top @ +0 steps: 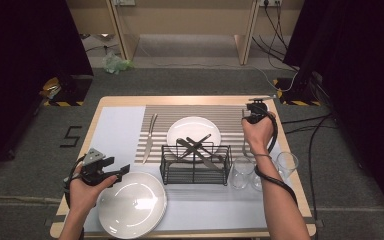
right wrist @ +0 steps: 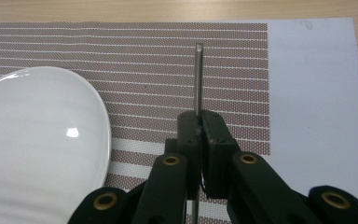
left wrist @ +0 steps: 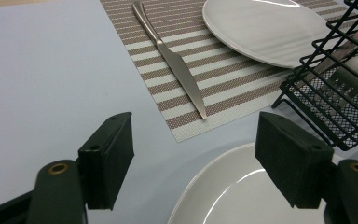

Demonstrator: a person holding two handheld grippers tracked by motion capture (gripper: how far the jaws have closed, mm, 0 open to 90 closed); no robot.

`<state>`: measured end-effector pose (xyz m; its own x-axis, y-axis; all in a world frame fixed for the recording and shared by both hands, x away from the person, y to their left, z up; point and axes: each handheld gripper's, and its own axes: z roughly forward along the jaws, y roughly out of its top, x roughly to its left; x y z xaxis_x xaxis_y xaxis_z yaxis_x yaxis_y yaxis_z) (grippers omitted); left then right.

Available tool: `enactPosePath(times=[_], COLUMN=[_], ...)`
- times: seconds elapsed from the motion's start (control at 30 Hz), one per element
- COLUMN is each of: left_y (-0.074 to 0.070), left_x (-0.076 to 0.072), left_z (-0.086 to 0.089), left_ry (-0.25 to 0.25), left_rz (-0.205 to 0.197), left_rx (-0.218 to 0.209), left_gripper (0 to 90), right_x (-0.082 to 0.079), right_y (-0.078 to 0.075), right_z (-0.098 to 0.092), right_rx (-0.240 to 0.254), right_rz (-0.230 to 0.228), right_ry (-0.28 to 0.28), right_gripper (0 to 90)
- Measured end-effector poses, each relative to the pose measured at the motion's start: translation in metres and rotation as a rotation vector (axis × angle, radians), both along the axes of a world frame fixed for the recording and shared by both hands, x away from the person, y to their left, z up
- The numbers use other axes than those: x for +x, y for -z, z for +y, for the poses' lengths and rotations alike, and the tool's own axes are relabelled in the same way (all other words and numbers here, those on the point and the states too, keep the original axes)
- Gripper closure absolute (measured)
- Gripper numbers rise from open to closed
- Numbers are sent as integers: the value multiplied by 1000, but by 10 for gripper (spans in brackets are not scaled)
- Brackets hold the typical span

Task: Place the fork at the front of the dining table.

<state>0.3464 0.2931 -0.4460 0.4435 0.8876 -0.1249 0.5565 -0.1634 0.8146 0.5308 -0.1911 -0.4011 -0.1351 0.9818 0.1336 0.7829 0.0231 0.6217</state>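
My right gripper (top: 250, 116) hangs over the right edge of the striped placemat (top: 230, 117). In the right gripper view its jaws (right wrist: 199, 122) are shut on a thin metal utensil handle (right wrist: 198, 77) that runs away over the stripes; what kind of utensil it is I cannot tell. My left gripper (top: 121, 172) rests at the front left, open with nothing between its fingers, beside the rim of a large white plate (top: 132, 205). In the left gripper view the open jaws (left wrist: 196, 128) frame that plate's edge (left wrist: 233, 191) and a table knife (left wrist: 175, 65).
A smaller white plate (top: 192, 131) lies mid-placemat, the knife (top: 149, 137) to its left. A black wire basket (top: 166, 165) with cutlery (top: 197, 150) stands in front of it. Clear glasses (top: 241, 172) (top: 286, 164) stand at right, near my right forearm.
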Motion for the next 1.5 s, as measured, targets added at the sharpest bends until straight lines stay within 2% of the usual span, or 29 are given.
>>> enactPosePath(times=[0.37,0.73,1.2,1.3,1.5], left_y=[0,0,1,1,1], left_x=[0,0,1,1,1], left_z=[0,1,1,0,0], left_ry=[0,-1,-2,1,-1], left_rz=[2,2,3,5,6], left_rx=[0,0,0,0,2], left_gripper=[275,275,275,275,275], right_x=[8,15,21,23,24], right_y=[12,19,27,32,37], right_z=[0,3,4,4,5], right_rx=[8,-17,-37,-48,-50], right_rz=[20,44,97,137,166], right_ry=[-8,-37,-36,-37,-42], right_gripper=[870,865,870,865,865])
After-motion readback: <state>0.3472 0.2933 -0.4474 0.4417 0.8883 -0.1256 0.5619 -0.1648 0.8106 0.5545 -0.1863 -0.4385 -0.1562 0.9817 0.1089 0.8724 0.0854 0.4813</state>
